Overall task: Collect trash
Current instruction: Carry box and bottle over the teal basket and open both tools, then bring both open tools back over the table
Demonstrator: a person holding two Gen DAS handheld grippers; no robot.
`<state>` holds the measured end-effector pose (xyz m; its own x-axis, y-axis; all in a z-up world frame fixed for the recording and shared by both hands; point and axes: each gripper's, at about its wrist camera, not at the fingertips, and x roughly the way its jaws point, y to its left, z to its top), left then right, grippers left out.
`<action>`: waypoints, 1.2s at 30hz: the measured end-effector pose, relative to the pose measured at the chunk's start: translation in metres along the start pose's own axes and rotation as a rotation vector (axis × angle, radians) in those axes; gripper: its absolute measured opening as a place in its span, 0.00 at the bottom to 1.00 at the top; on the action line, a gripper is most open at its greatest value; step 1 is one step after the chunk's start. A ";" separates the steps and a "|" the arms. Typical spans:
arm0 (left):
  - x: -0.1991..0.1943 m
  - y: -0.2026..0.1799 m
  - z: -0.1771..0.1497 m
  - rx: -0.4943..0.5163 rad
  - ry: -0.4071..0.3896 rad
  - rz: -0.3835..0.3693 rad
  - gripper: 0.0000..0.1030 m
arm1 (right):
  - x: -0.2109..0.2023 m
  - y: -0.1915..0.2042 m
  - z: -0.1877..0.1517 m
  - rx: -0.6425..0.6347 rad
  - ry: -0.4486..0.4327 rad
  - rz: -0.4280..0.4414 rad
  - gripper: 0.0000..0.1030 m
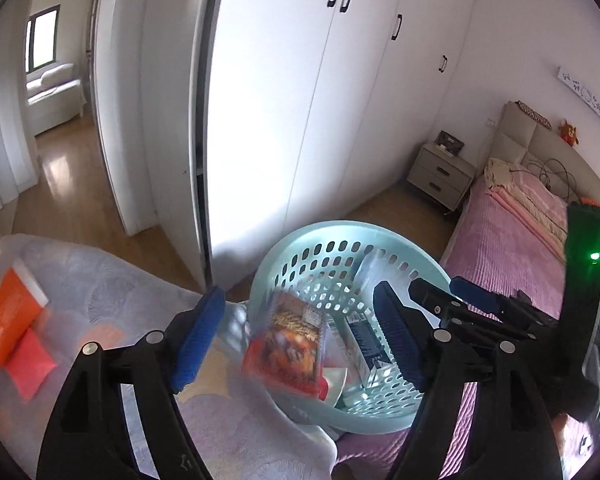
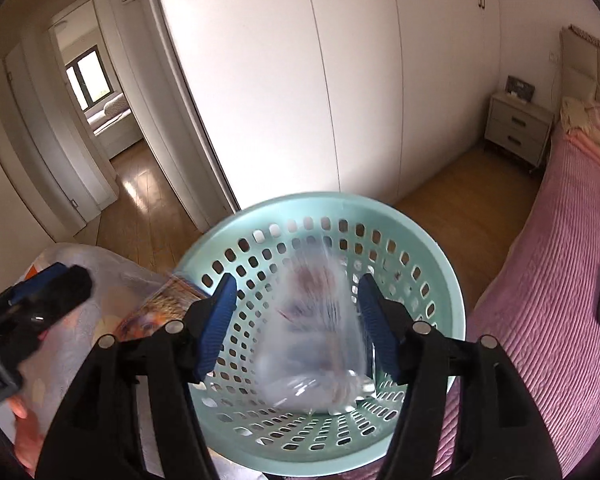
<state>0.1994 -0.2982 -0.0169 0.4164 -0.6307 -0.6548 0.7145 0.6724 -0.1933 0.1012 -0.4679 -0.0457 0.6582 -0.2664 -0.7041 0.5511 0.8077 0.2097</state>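
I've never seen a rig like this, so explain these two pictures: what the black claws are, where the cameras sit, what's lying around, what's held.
There is no robot. A person holds a two-finger gripper in each hand, and a fisheye camera on each looks along its fingers. One picture is from the left gripper, the other from the right gripper. Both are open above a teal basket and grip nothing. A blurred snack packet and a clear wrapper show loose between the fingers. A carton lies in the basket. An orange tube lies on the blanket.
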 end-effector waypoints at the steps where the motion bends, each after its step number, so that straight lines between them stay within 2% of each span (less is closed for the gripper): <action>1: -0.002 0.001 -0.002 -0.002 -0.002 0.000 0.72 | 0.001 0.001 -0.002 0.003 0.006 -0.003 0.58; 8: -0.047 0.027 -0.014 -0.033 -0.065 0.024 0.72 | -0.020 0.017 -0.008 -0.022 -0.010 0.053 0.58; 14: -0.116 0.050 -0.028 -0.060 -0.161 0.149 0.72 | -0.062 0.063 -0.004 -0.102 -0.085 0.141 0.58; 20: -0.186 0.100 -0.057 -0.147 -0.219 0.320 0.72 | -0.089 0.132 -0.015 -0.216 -0.132 0.265 0.58; 27: -0.244 0.191 -0.110 -0.311 -0.175 0.564 0.83 | -0.092 0.223 -0.045 -0.376 -0.107 0.387 0.58; 29: -0.251 0.213 -0.124 -0.358 -0.158 0.596 0.83 | -0.086 0.240 -0.051 -0.399 -0.084 0.414 0.58; 32: -0.252 0.242 -0.144 -0.435 -0.128 0.597 0.83 | -0.070 0.272 -0.062 -0.433 -0.026 0.438 0.58; 36: -0.229 0.272 -0.161 -0.475 -0.051 0.612 0.83 | -0.054 0.298 -0.072 -0.436 0.038 0.463 0.58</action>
<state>0.2075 0.0917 -0.0372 0.6931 -0.1027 -0.7135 0.0360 0.9935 -0.1081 0.1930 -0.1752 0.0056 0.7553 0.1742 -0.6318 -0.0512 0.9768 0.2081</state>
